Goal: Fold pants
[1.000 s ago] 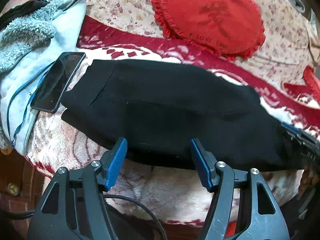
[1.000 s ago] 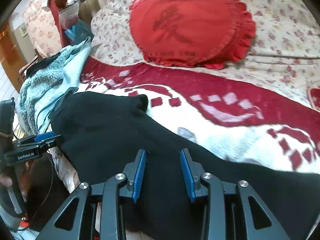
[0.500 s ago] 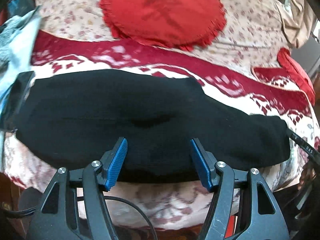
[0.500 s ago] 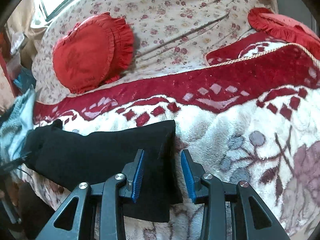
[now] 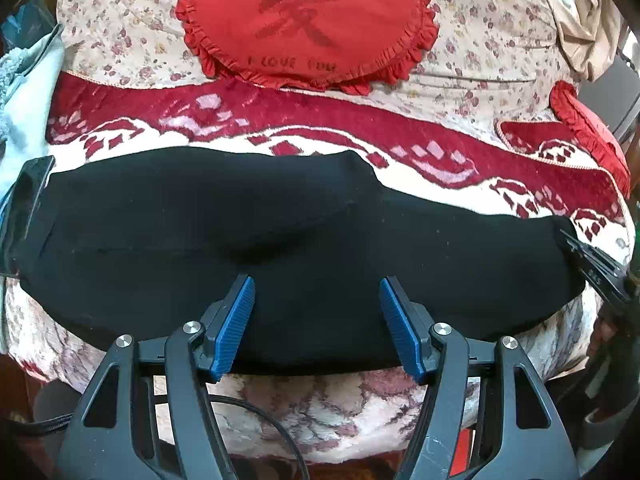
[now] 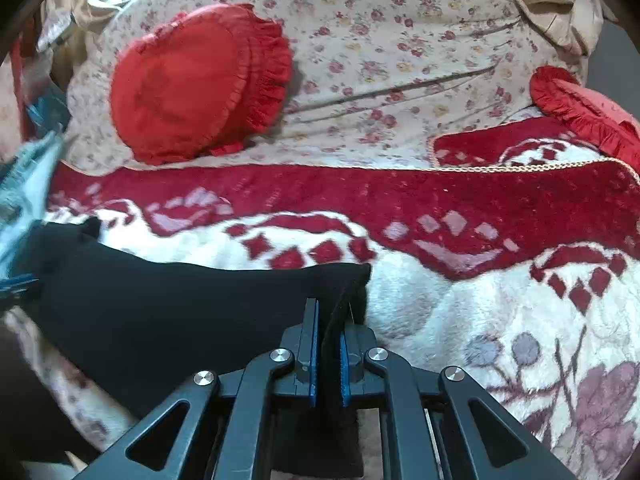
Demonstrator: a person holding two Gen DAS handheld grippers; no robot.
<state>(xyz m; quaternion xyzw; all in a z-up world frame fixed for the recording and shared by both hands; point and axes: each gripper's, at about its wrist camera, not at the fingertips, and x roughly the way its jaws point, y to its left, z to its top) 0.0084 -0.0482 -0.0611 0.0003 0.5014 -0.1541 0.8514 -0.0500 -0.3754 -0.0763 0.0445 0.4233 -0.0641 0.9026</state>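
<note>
Black pants point(image 5: 248, 232) lie flat and lengthwise across a red and white blanket point(image 5: 304, 128) on a bed. My left gripper point(image 5: 316, 316) is open and empty, its blue pads over the near edge of the pants at mid-length. My right gripper point(image 6: 327, 350) is shut on the hem end of the pants point(image 6: 168, 312); the cloth edge stands up between its pads. The right gripper also shows at the far right of the left wrist view point(image 5: 596, 268).
A red frilled heart cushion point(image 5: 308, 20) lies on a floral sheet point(image 6: 400, 52) behind the blanket. A second red cushion point(image 6: 588, 108) sits at the right. A phone point(image 5: 24, 196) and a pale blue fleece point(image 5: 24, 92) lie at the left end.
My right gripper moved along the pants to the hem end and closed on it. My left gripper shifted right along the near edge and stayed open.
</note>
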